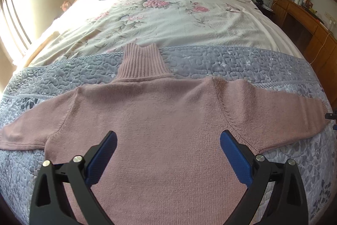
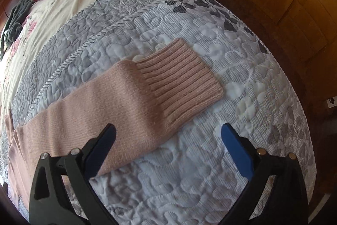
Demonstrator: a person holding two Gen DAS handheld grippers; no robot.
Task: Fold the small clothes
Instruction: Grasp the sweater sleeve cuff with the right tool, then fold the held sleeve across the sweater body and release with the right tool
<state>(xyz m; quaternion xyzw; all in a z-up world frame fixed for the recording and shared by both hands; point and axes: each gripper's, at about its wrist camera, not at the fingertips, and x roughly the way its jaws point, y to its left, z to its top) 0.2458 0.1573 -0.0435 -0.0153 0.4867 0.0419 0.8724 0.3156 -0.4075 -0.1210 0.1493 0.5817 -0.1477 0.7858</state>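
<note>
The pink turtleneck sweater (image 1: 160,111) lay flat on the grey quilted bed cover (image 1: 210,60), both sleeves spread wide. The left hand-held gripper (image 1: 168,147) hovered released over its body, jaws wide and empty. The knit looked soft, light and limp, likely to sag and stretch wherever pinched. Further right, the right hand-held gripper (image 2: 168,140) was likewise released beside the ribbed cuff (image 2: 181,77), probably the firmest hold for folding that sleeve inward.
</note>
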